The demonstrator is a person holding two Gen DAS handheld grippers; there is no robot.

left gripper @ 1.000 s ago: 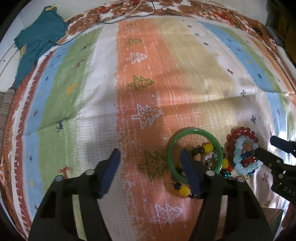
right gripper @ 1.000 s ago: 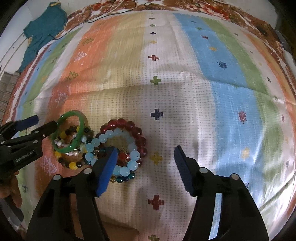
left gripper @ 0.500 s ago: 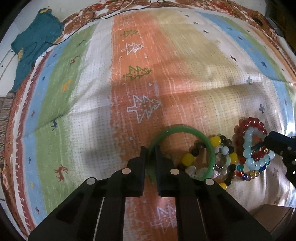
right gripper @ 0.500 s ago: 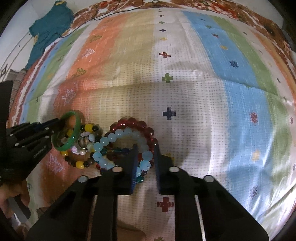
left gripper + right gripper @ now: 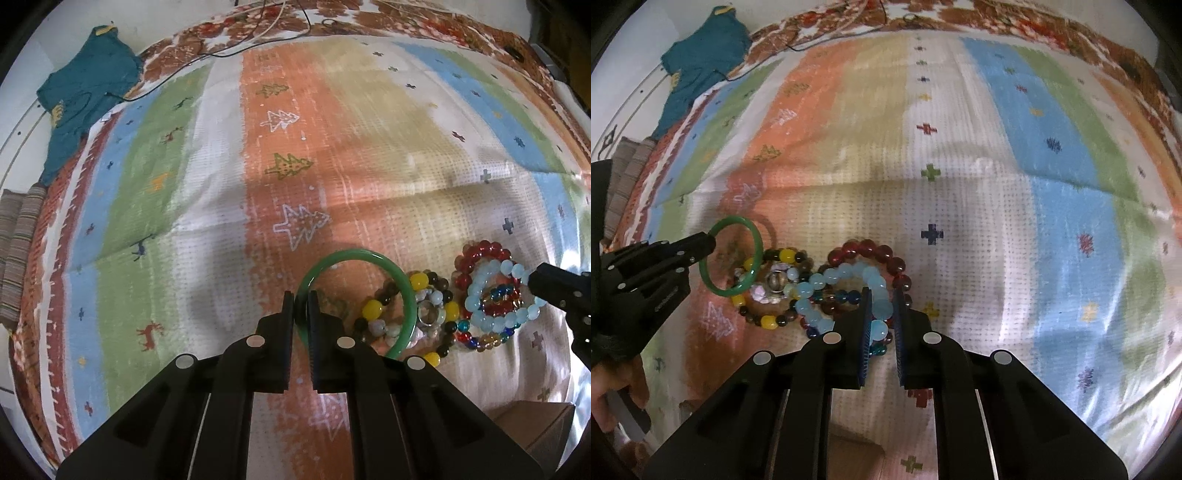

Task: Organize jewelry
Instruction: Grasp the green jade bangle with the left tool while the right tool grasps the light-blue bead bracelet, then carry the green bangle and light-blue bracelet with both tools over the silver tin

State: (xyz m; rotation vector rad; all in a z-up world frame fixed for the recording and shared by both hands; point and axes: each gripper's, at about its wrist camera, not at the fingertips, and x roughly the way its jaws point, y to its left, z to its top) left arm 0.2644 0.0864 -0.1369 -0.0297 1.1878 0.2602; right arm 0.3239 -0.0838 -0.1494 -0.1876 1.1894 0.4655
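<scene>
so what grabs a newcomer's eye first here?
The tangle of bracelets on the striped blanket: the left gripper pinches the green bangle at its near rim, while the right gripper clamps the pale blue bead bracelet. Dark red beads ring the far side.

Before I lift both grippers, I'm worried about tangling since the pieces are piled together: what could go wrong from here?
1. The green bangle held by the left gripper overlaps the yellow-and-dark bead bracelet, so lifting may drag it along.
2. The right gripper pinches the light blue bead bracelet, which lies across the red bead bracelet and a multicolour strand; they might snag or come up together.
3. Round beads could slip from a narrow pinch.
</scene>
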